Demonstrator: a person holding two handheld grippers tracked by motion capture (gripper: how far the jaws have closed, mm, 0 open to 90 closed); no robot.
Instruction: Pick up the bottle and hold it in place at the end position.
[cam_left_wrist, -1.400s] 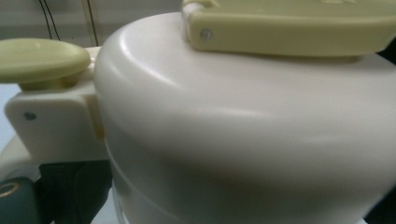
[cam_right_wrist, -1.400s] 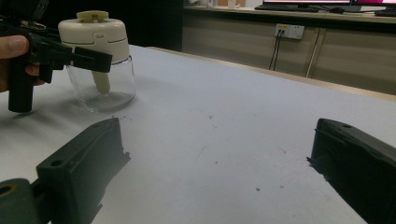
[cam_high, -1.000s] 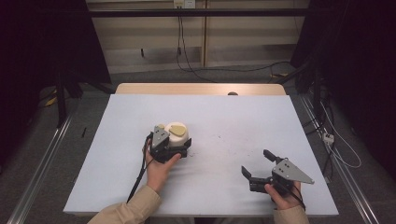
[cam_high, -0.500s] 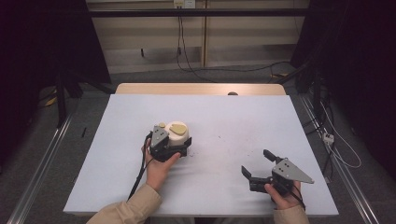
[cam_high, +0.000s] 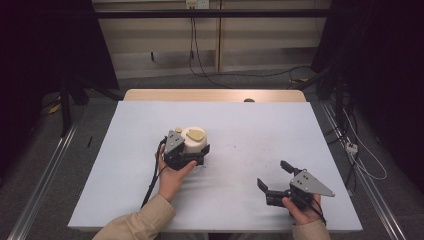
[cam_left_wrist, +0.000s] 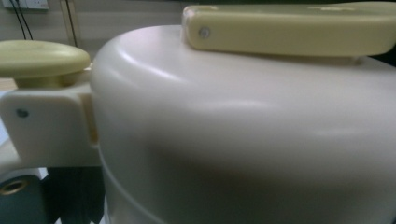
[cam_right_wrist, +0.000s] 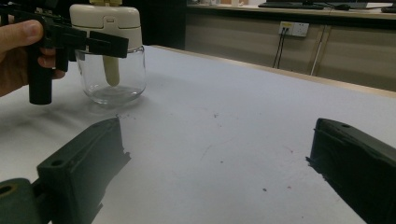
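A glass jar (cam_high: 194, 150) with a cream lid (cam_high: 192, 142) stands on the white counter (cam_high: 125, 165), a little left of the middle. In the right gripper view the jar (cam_right_wrist: 113, 77) is clear glass at the bottom, its cream lid (cam_right_wrist: 105, 21) sits on top, and a pale stem (cam_right_wrist: 110, 70) hangs down inside it from the lid. Seen from above, the lid carries a flat yellowish handle (cam_high: 194, 134) and a small round knob (cam_high: 178, 130) at its left edge.

The left tongs (cam_high: 192, 157) are at the jar, held by the person's left hand (cam_high: 172, 175). In the right gripper view the black arms of the left tongs (cam_right_wrist: 100, 44) lie across the front of the lid, and the thumb (cam_right_wrist: 21, 35) rests on top of the tool. The left gripper view presses close against the cream lid (cam_left_wrist: 243, 140), with the handle (cam_left_wrist: 289, 28) above and the knob (cam_left_wrist: 42, 58) at the left. Whether these tongs actually clamp the lid cannot be told.

The right tongs (cam_high: 278, 175) rest low over the counter near its front right corner, well apart from the jar, held by the right hand (cam_high: 302, 210). They stand wide, with nothing between them. A black cable (cam_high: 152, 175) trails from the left tongs toward the front edge.
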